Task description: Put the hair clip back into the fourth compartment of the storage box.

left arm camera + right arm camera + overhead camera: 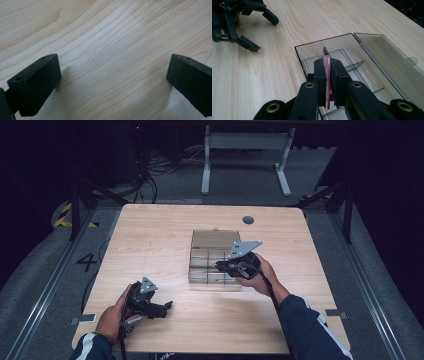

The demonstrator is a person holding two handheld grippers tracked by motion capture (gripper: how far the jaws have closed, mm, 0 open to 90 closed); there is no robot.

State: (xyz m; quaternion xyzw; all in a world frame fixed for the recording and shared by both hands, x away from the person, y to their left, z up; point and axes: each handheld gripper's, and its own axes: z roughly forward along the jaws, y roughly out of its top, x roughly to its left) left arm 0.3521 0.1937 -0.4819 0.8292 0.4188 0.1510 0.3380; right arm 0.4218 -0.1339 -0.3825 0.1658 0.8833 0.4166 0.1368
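Right gripper pinched a thin pink item above the clear compartment box; left gripper, near it on the tabletop, had its jaws wide and empty.

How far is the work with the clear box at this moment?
Done: the clear compartment box lies open, lid folded back on the table. In hand: the right gripper is shut on a thin pink item, held over the box's compartments. The compartments that show look empty. Left: the item is not yet released into one. The left gripper is open over bare wood, holding nothing.
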